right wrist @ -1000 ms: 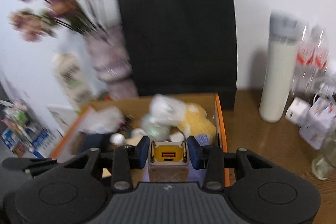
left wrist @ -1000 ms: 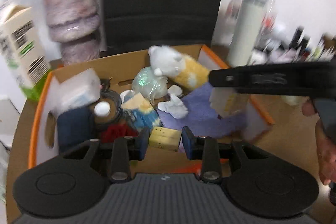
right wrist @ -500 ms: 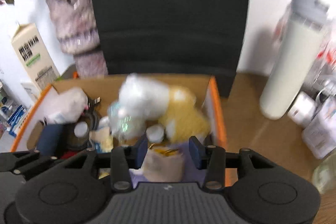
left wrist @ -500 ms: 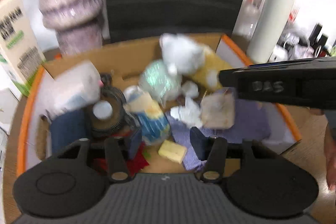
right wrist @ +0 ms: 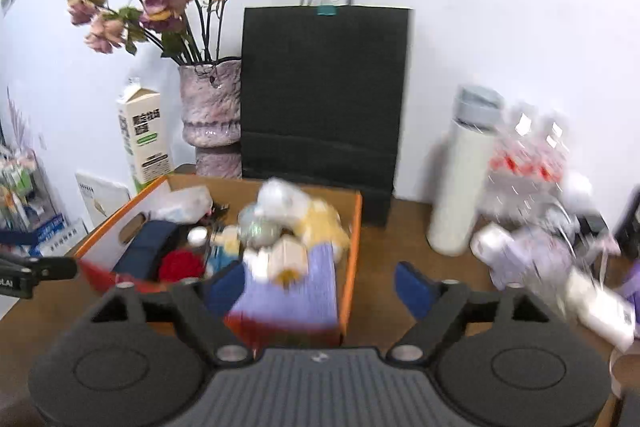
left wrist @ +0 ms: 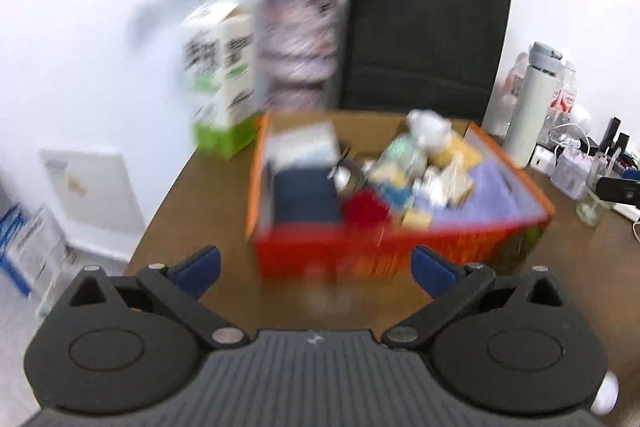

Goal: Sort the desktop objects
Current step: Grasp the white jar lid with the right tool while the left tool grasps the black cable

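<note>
An orange cardboard box stands on the brown desk, filled with several objects. A yellow eraser-like block and a beige charger block lie inside on a purple cloth. A white and yellow plush toy lies at the back. My left gripper is open and empty, in front of the box's near wall. My right gripper is open and empty, above the box's near right corner. The left gripper also shows at the left edge of the right wrist view.
Behind the box stand a black paper bag, a purple vase with flowers and a milk carton. To the right are a white thermos, bottles and small white items. The desk's left edge drops off beside the box.
Both grippers let go of their blocks into the box, opened wide and pulled back and up. The yellow block and the charger now lie on the purple cloth.
</note>
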